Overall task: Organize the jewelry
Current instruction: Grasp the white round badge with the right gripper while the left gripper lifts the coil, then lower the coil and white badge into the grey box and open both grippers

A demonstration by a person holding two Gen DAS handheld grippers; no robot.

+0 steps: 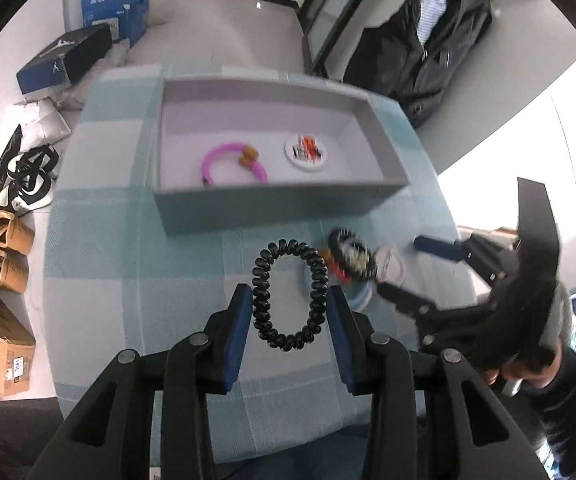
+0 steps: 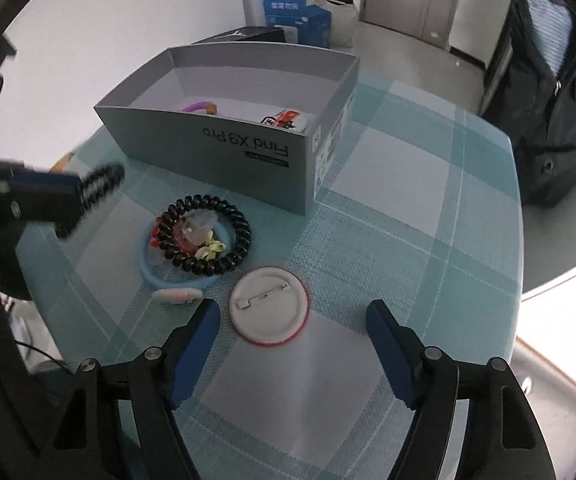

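Note:
My left gripper (image 1: 289,300) is shut on a black spiral hair tie (image 1: 288,295) and holds it above the checked table; the tie also shows in the right wrist view (image 2: 102,184). The grey box (image 1: 383,192) (image 2: 216,148) holds a pink bracelet (image 1: 232,162) and a round badge (image 1: 305,153). A second black spiral tie (image 2: 204,240) lies on a blue ring (image 2: 156,272) with small clips. My right gripper (image 2: 292,314) is open over a white badge (image 2: 268,306) lying face down.
The table has a teal checked cloth (image 2: 407,208). A black backpack (image 2: 559,92) stands at the far right. Shoes (image 1: 28,176) and cardboard boxes (image 1: 0,352) lie on the floor to the left.

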